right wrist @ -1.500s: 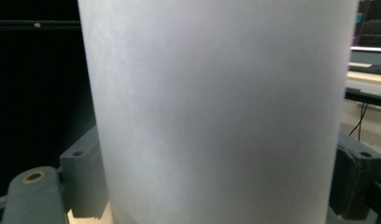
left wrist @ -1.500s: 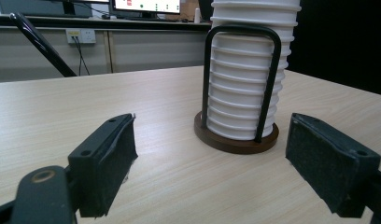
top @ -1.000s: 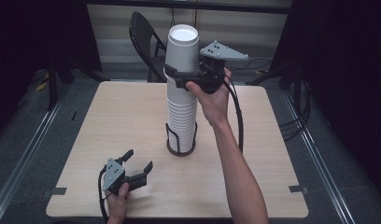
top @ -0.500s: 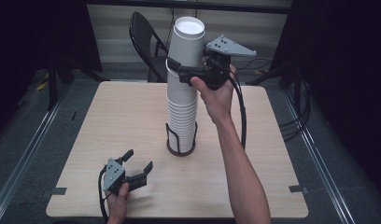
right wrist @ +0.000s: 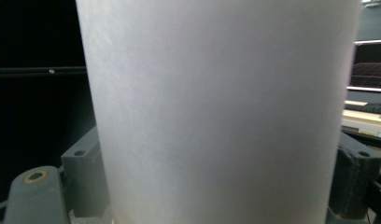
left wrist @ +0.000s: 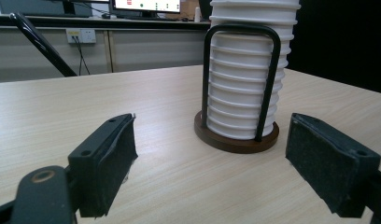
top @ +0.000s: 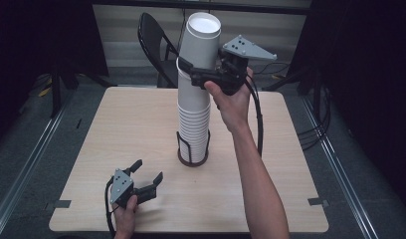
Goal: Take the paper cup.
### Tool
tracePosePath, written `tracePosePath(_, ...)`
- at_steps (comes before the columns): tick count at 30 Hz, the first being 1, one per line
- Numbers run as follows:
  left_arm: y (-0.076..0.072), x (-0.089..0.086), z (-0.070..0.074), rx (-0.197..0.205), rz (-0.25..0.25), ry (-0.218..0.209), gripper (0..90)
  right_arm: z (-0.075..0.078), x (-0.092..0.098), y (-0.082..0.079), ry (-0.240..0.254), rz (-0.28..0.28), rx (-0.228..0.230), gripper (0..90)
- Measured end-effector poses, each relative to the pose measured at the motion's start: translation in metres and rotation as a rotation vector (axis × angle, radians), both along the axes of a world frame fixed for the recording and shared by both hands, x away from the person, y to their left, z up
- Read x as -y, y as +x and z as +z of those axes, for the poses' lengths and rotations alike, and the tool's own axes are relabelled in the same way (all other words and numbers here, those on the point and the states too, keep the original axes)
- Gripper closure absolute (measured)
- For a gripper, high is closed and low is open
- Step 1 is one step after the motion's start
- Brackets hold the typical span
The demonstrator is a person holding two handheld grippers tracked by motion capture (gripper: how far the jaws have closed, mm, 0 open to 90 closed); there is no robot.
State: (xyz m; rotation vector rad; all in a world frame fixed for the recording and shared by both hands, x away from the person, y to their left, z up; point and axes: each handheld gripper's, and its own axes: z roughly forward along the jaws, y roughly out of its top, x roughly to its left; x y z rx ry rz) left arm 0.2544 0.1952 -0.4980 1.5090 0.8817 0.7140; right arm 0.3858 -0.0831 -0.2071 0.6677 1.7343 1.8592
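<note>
Up high, the right gripper [top: 191, 67] has its jaws closed around the top paper cup [top: 199, 42], gripping its wall below the rim. The cup is white, mouth up, and sits partly raised out of the stack of paper cups [top: 193, 112], leaning a touch away from the line of the stack. In the right gripper view the cup's pale wall [right wrist: 216, 112] stands right between the two black jaws, one pad pressed on each side. The grey three-cornered plate [top: 248, 49] rides on top of that gripper, and its black cable [top: 257, 119] loops down beside the person's forearm.

The stack stands upright in a black wire cup holder [top: 193, 149] with a round dark base, placed about mid-table on the light wooden table [top: 116, 124]. From the left gripper view the holder's wire loop [left wrist: 240, 79] arches up over the ribbed rims of the cups [left wrist: 242, 93], and the brown base [left wrist: 235, 140] sits flat on the wood.

Down at the near edge, the left gripper [top: 147, 175] rests low by the tabletop in the person's left hand [top: 124, 214], jaws spread wide with nothing between them, pointed toward the holder and well apart from it. A black folding chair [top: 156, 42] stands behind the table's far edge.
</note>
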Motion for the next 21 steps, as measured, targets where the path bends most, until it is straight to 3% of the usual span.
tracePosePath(11, 0.000, 0.000, 0.000, 0.000, 0.002, 0.001, 16.0, 0.007, 0.016, -0.003, 0.065, -0.035, -0.007, 13.8)
tracePosePath(21, 0.000, 0.000, 0.000, 0.000, 0.002, 0.003, 16.0, 0.003, 0.036, -0.008, 0.084, -0.073, -0.033, 14.0)
